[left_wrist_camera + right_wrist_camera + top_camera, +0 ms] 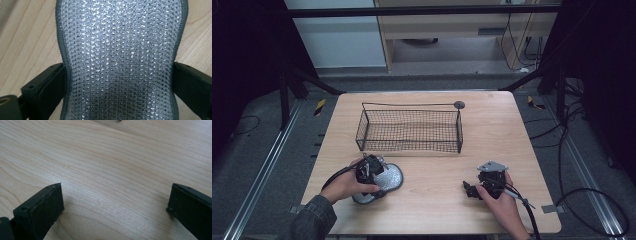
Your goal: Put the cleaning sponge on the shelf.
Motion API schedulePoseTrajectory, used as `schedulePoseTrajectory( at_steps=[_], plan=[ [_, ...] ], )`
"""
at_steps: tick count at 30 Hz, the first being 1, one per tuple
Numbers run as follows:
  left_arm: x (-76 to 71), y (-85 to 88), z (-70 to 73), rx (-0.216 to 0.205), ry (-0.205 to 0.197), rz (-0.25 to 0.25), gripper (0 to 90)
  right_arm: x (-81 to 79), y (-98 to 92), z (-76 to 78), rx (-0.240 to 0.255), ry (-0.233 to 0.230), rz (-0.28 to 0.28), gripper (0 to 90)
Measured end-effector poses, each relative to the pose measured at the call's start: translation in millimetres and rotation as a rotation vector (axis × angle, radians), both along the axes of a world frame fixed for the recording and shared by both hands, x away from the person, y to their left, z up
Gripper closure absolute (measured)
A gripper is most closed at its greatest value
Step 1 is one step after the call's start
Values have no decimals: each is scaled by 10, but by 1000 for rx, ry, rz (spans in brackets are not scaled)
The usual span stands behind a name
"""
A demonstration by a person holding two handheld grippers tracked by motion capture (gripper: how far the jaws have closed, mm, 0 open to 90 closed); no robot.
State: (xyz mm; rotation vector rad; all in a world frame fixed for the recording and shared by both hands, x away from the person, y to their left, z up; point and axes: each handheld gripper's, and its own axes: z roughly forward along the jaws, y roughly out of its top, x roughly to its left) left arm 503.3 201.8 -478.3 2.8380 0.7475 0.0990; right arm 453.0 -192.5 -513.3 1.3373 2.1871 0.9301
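A silvery, glittering mesh pad [393, 176] with a grey stitched rim lies flat on the wooden table at the front left. It has an hourglass outline. My left gripper [378, 179] hangs low over it, held by a hand. In the left gripper view its jaws stand wide on either side of the pad's [120, 55] narrow waist, close against the rim; the left gripper [119, 82] is open. My right gripper [469, 190] rests at the front right, pointing left. In its own view the right gripper [116, 205] is open over bare wood.
A black wire mesh basket [412, 135] stands behind the middle of the table [437, 210], with nothing in it. A small dark round disc [459, 104] sits at its back right corner. Cables trail over the floor to the right.
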Motion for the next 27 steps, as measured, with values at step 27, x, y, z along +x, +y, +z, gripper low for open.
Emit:
schedulePoseTrajectory(
  at_steps=[27],
  plan=[
    [-83,64,362,-44,-127,-6,95,0,1,0,0,0,2,4]
  ],
)
